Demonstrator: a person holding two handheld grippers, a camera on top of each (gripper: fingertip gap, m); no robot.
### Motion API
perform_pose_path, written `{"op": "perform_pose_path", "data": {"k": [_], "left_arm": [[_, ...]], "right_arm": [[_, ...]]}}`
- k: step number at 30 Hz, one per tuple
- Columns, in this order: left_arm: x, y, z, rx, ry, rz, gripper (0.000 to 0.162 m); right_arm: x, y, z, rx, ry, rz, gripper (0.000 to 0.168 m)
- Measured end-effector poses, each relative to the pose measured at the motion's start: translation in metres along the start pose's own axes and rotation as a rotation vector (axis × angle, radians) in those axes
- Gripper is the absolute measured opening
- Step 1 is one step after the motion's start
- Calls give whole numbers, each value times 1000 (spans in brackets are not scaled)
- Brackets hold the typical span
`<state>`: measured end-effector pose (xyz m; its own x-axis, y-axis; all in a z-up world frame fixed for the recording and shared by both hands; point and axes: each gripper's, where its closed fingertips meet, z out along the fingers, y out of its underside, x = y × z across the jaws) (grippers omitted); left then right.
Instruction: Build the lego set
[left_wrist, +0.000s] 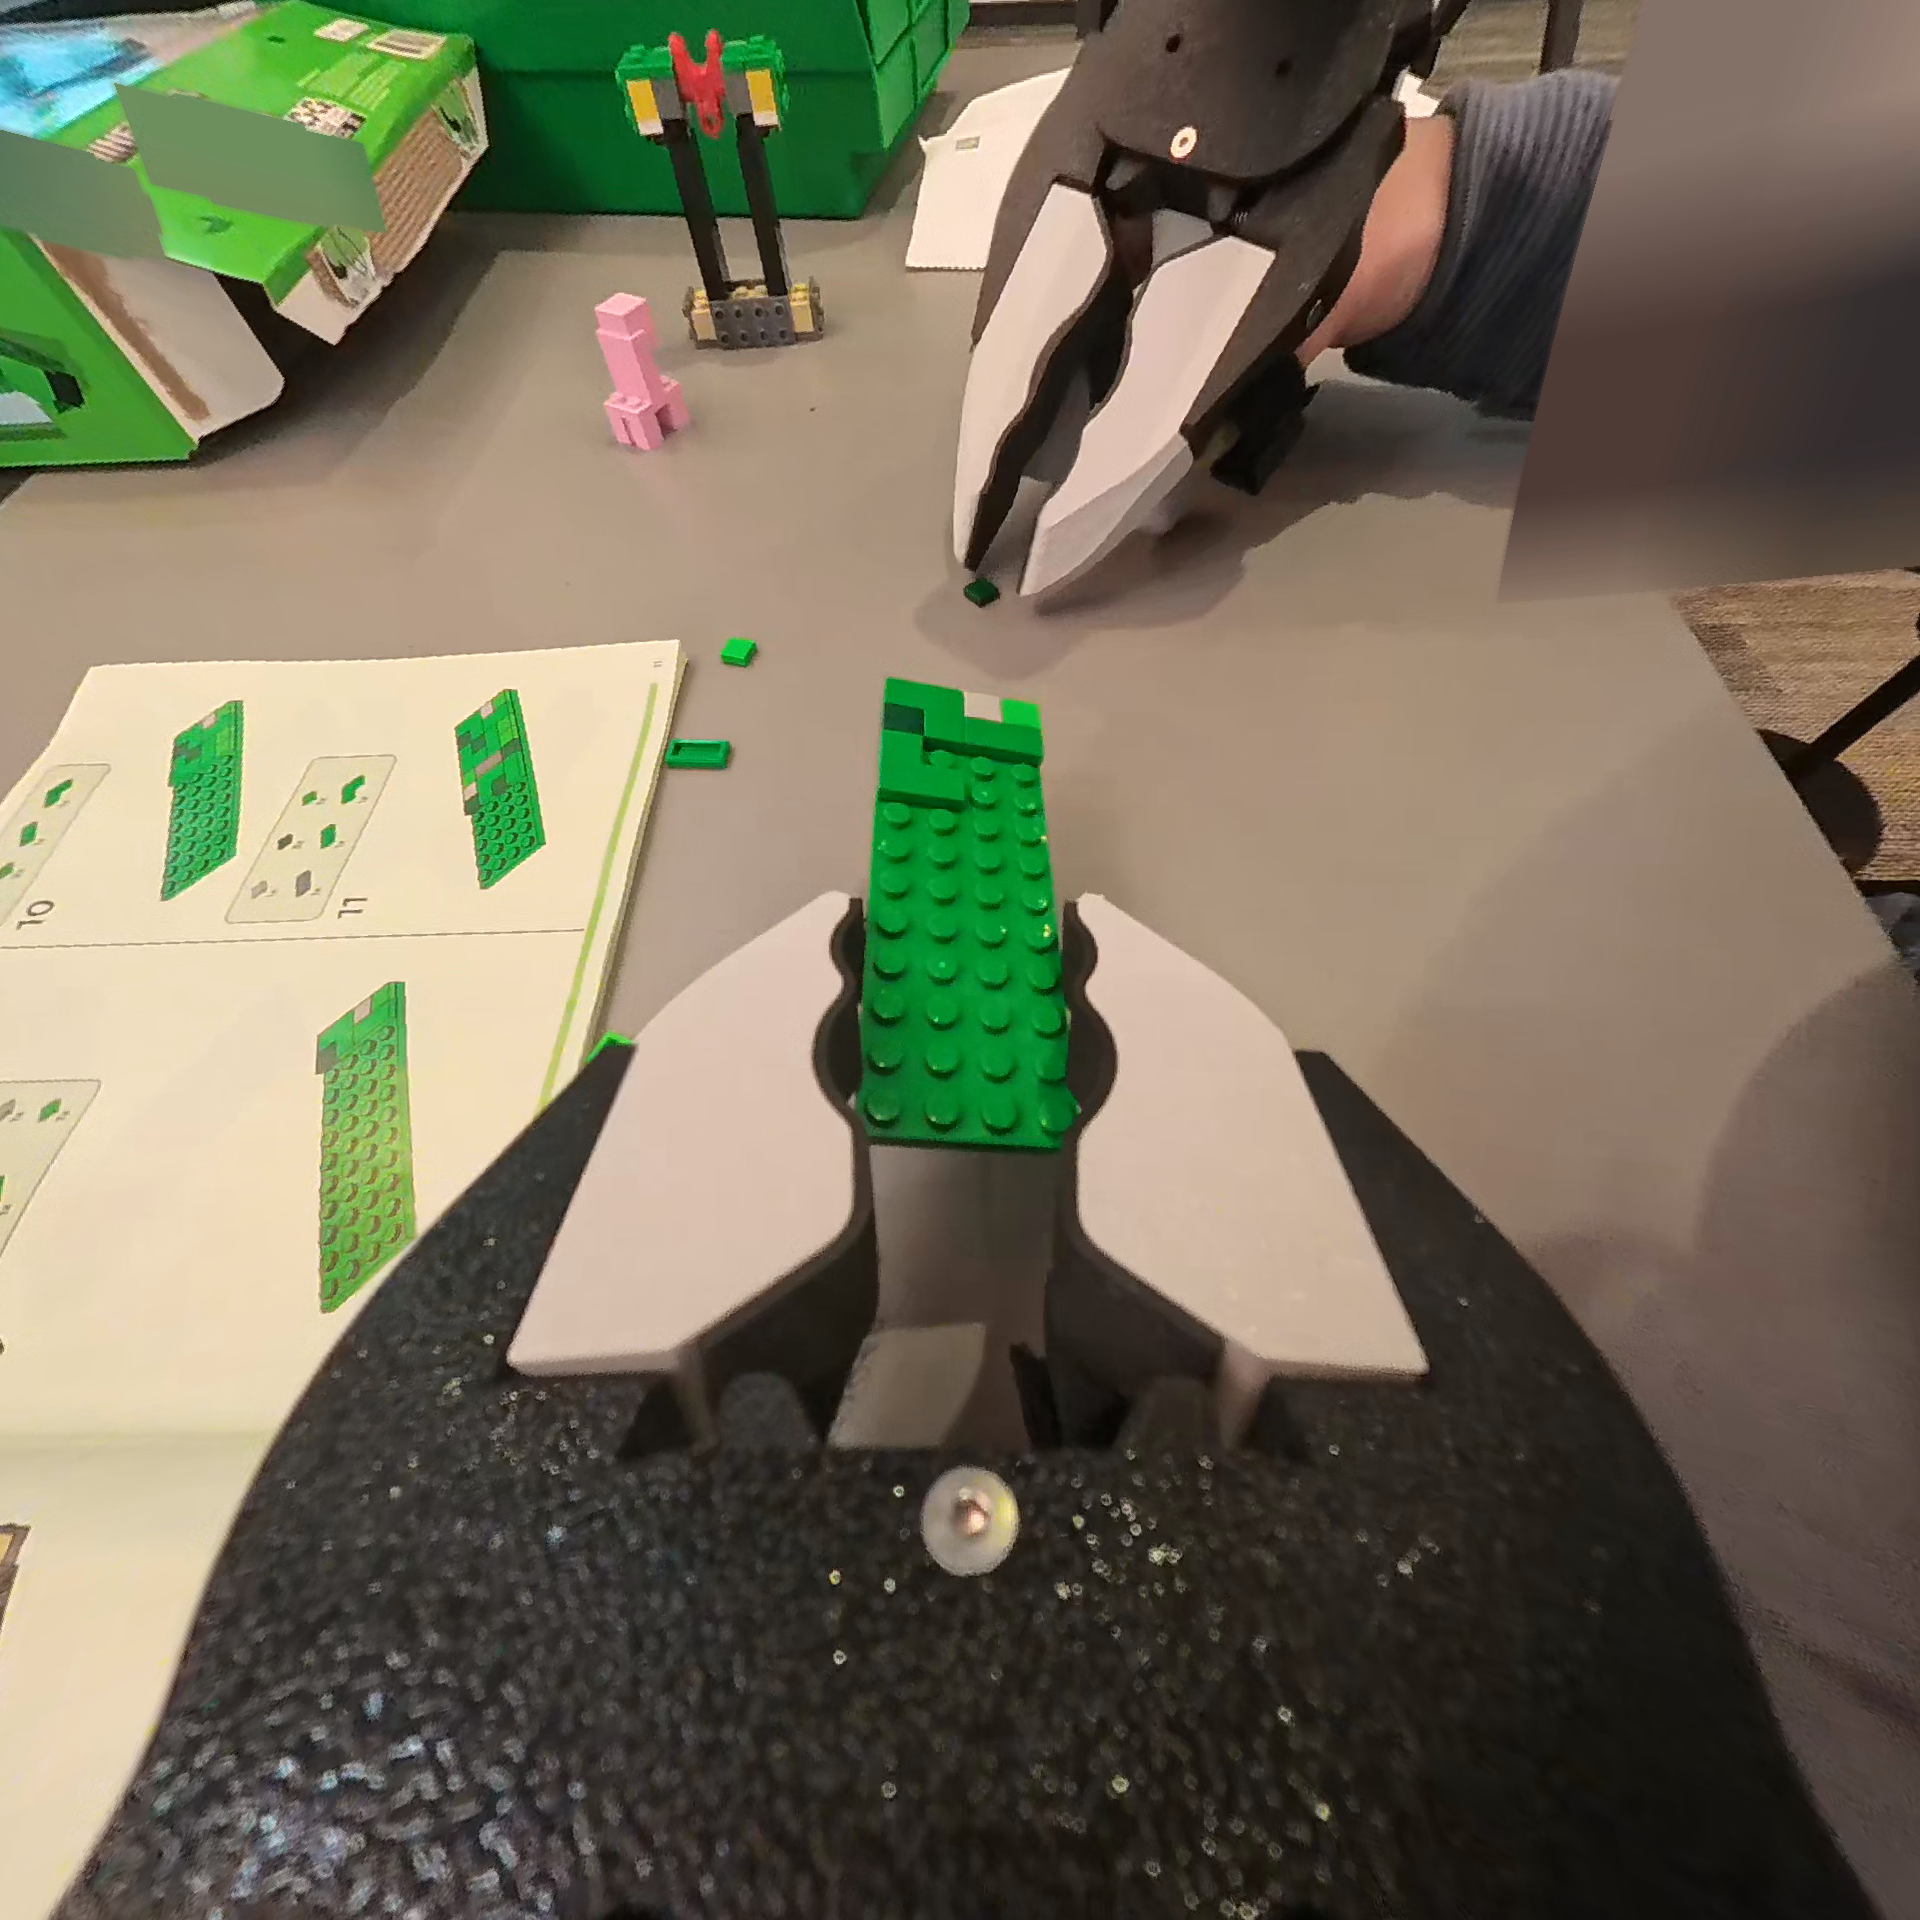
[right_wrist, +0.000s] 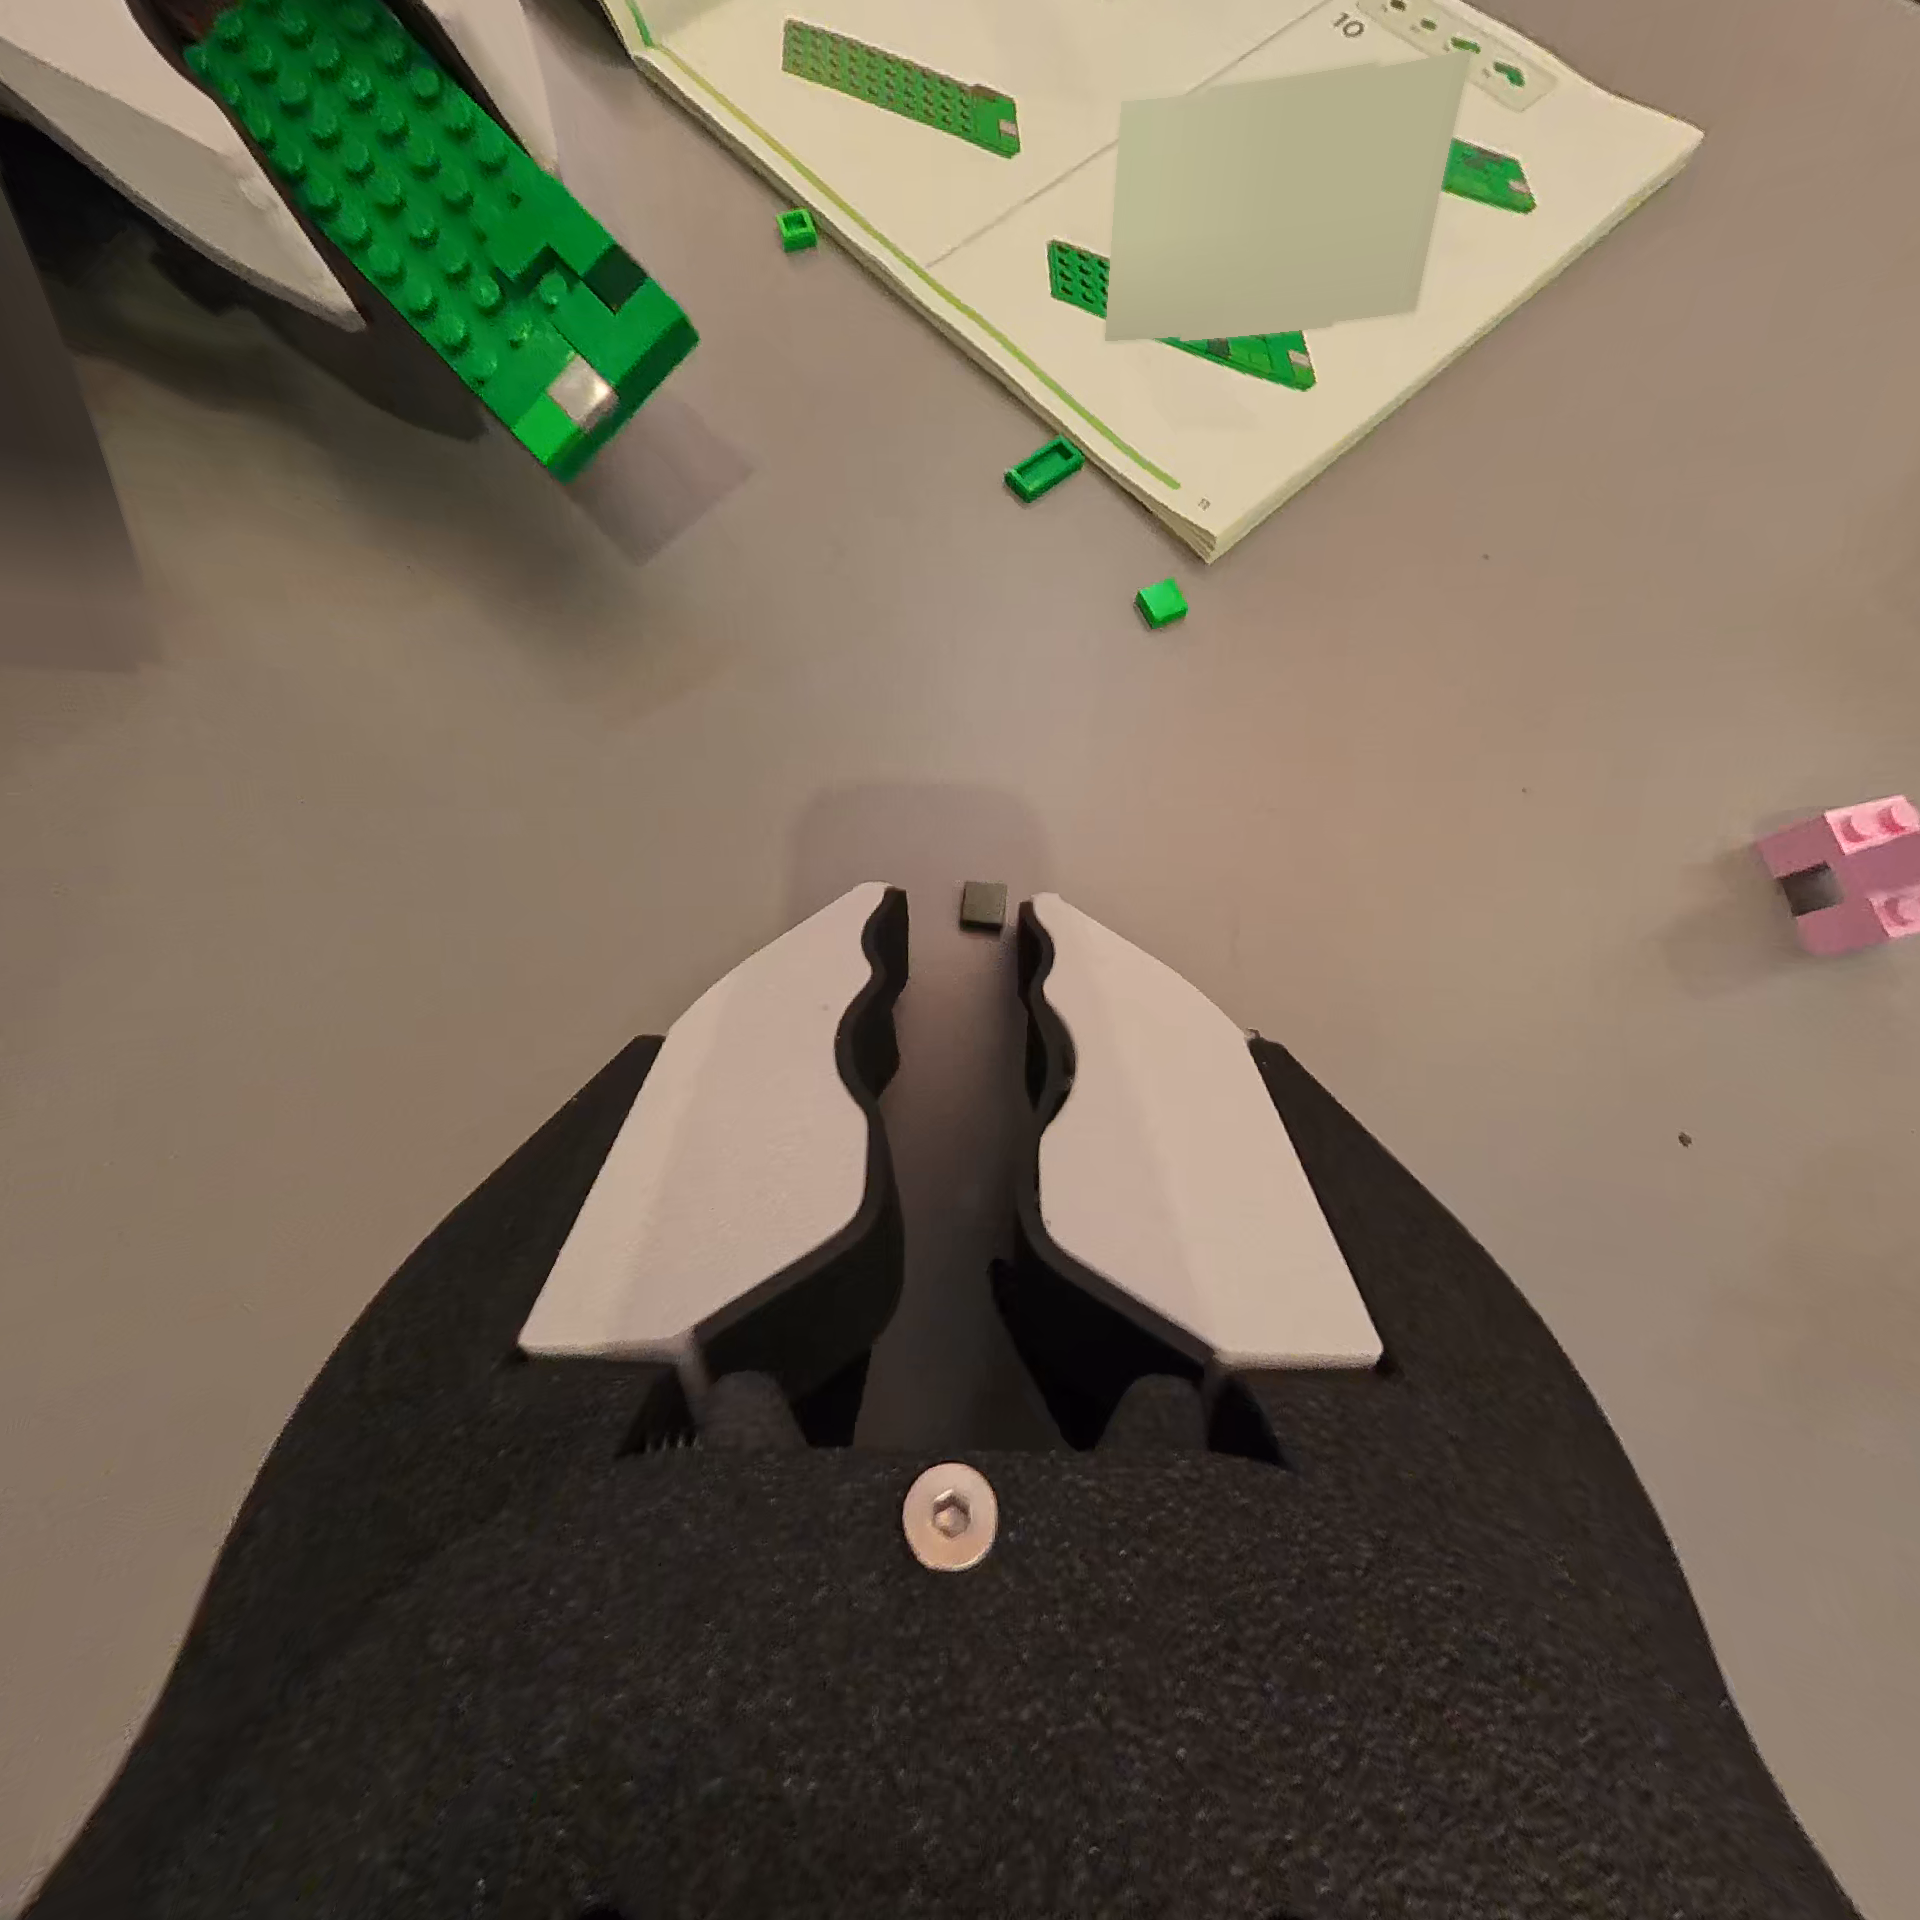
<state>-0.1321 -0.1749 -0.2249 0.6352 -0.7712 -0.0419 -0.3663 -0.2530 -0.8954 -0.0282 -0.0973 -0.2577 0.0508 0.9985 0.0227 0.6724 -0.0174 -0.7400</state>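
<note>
Our left hand-held gripper (left_wrist: 966, 935) is pinching the near end of the long green studded Lego plate (left_wrist: 961, 935), holding it above the grey tabletop (left_wrist: 1351, 831). Our right hand-held gripper (right_wrist: 961, 899) is hanging spread, tips down by the small dark green square tile (right_wrist: 984, 903). We are seeing the open instruction booklet (left_wrist: 312, 935) lying left of the plate.

Flat matte grey table (left_wrist: 1351, 790) seen in both views, lit softly from above, with diffuse shadows cast on it. Past the table's right edge, brown patterned carpet floor (left_wrist: 1808, 644) is visible, crossed by a dark furniture leg (left_wrist: 1860, 717).
</note>
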Motion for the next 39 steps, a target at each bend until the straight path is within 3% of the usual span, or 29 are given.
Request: {"op": "perform_pose_path", "data": {"k": [8,13,16,22,39], "left_arm": [[-5,-1,-2,11,-19,-35,35],[-11,-1,-4,20,-55,-67,35],[-11,-1,-4,20,-56,-64,36],[-9,0,-4,12,-51,-44,36],[-9,-1,-4,14,-59,-32,36]], "right_arm": [[1,-2,4,-22,8,-15,0],[4,-3,3,-3,56,20,0],[-1,-4,-2,26,49,52,11],[-3,4,0,-61,121,160,17],[-6,1,5,-122,260,99,7]]}}
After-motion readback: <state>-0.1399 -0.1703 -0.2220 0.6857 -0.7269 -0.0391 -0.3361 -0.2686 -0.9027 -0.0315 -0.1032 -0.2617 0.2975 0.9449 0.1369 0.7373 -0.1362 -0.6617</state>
